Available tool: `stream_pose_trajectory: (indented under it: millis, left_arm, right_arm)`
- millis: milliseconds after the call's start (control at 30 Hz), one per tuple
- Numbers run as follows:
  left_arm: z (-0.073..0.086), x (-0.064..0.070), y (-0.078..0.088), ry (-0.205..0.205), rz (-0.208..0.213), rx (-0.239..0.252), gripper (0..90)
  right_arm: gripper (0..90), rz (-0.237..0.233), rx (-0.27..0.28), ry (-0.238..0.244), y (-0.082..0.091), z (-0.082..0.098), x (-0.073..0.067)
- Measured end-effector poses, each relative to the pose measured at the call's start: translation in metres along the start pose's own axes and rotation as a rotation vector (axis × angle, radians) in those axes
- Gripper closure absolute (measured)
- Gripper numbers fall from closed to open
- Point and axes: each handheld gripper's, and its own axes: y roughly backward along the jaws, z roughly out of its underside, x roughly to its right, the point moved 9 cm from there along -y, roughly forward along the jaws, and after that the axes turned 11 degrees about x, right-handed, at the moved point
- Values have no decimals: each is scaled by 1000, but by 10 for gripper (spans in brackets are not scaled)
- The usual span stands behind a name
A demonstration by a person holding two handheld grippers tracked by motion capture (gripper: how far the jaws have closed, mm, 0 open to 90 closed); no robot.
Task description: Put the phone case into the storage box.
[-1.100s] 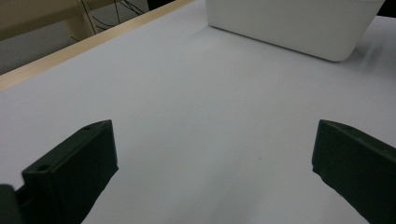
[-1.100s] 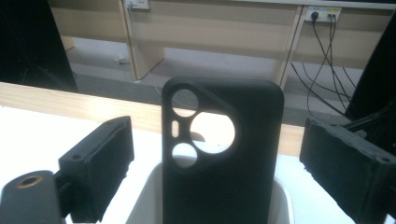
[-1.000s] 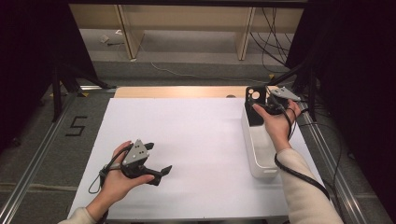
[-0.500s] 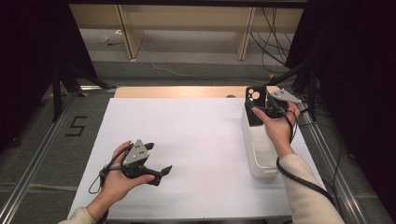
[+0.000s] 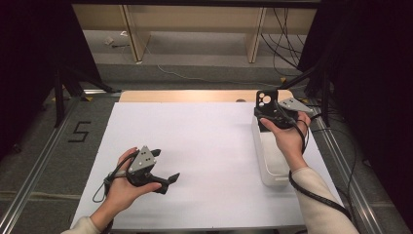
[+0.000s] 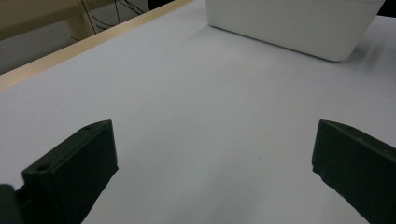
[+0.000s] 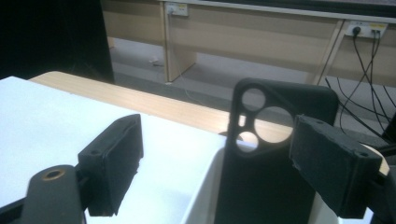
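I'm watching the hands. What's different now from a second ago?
Not much: the right gripper edged slightly along the white bin, its jaws just closing a little around the black phone case, the left jaw apart from it. The left gripper stayed open over the white table.

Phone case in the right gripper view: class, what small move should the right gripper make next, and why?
Probably slide the right gripper sideways to centre on the case, then go on closing. The case stands upright at the far end of the bin, close to one jaw with a wide gap at the other. The jaws have just been closing with the case between them, but neither pad presses on it.
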Motion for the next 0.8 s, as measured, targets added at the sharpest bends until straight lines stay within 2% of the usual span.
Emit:
stream_pose_trajectory:
  millis: [167,267,800]
  left_arm:
    - [0,0,0,0,1,1,0]
    - [0,0,0,1,0,1,0]
    - [-1,0,0,2,1,3,0]
  right_arm:
    - [190,-24,1,9,1,-1,-8]
    - [193,-40,-1,-4,2,1,-13]
    - [205,-109,4,-7,11,-2,-36]
